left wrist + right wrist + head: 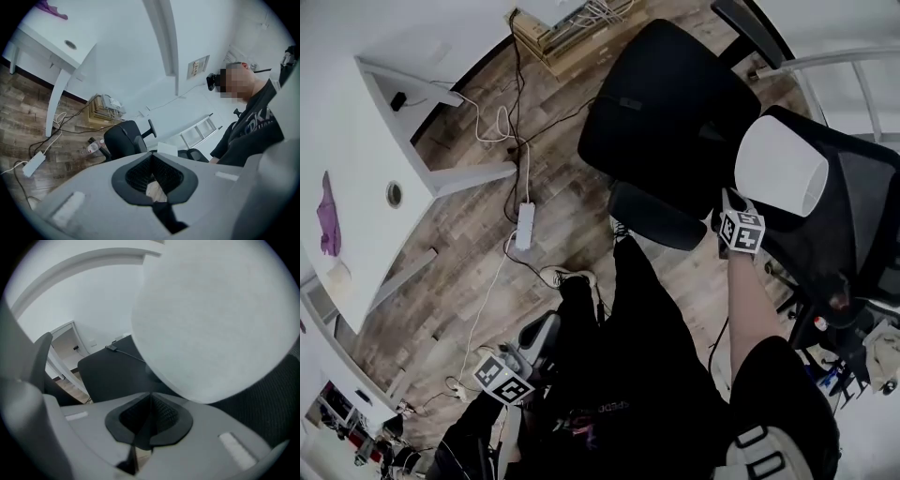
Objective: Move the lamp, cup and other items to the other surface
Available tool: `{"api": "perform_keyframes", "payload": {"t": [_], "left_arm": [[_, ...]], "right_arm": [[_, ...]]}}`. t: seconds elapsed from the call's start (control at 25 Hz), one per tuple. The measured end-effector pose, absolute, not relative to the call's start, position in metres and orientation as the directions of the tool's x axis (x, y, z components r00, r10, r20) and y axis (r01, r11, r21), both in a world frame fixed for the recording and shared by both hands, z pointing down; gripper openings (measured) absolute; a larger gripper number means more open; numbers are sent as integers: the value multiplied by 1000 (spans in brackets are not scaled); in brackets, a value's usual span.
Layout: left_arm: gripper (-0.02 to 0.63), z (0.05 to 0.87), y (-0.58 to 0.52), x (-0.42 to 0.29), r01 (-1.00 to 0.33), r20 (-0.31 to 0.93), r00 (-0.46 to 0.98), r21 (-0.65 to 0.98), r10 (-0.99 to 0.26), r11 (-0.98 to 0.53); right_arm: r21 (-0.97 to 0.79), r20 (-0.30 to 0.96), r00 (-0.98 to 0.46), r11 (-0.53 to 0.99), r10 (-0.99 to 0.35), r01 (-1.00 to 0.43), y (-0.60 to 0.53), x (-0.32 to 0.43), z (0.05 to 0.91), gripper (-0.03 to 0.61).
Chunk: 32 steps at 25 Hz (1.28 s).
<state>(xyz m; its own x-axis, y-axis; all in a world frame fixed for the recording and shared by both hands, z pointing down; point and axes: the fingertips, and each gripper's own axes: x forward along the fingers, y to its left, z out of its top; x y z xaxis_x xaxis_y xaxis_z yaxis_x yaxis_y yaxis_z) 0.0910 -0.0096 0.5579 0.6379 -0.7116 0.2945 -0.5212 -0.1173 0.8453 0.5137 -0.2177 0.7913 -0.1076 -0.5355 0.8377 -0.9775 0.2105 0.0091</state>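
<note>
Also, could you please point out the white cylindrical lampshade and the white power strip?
White cylindrical lampshade point(773, 159), head view, outer side wall.
White power strip point(525, 226), head view, middle of its body.

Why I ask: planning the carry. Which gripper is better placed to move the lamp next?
Right, most likely. The right gripper is shut right beside the lamp, whose shade fills its view. The left gripper hangs low by the person's legs, far from it, with nothing between its jaws.

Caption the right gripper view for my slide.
The right gripper, fingers shut, close under a white lampshade, with a black chair behind.
</note>
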Motion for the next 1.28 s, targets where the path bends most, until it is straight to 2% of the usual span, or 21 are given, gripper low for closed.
{"api": "perform_keyframes", "payload": {"t": [0.2,0.76,1.04,1.16,1.28], "left_arm": [[-5,535,-9,66,-525,235,615,834,-753,-168],[-5,492,-24,-1,-512,96,566,819,-819,-258],[-5,481,-26,-1,-523,63,539,806,-840,-276],[-5,477,-28,11,-532,57,528,800,-848,-277],[-5,473,-31,20,-528,43,528,798,-848,-289]], "right_arm": [[13,859,-94,205,-504,-979,-196,514,767,12],[61,821,-38,154,-569,-986,-196,504,682,8],[-20,815,-142,218,-562,-976,-182,472,675,5],[-103,751,-252,269,-611,-958,-193,442,643,5],[-133,659,-369,381,-656,-915,-206,401,585,3]]}}
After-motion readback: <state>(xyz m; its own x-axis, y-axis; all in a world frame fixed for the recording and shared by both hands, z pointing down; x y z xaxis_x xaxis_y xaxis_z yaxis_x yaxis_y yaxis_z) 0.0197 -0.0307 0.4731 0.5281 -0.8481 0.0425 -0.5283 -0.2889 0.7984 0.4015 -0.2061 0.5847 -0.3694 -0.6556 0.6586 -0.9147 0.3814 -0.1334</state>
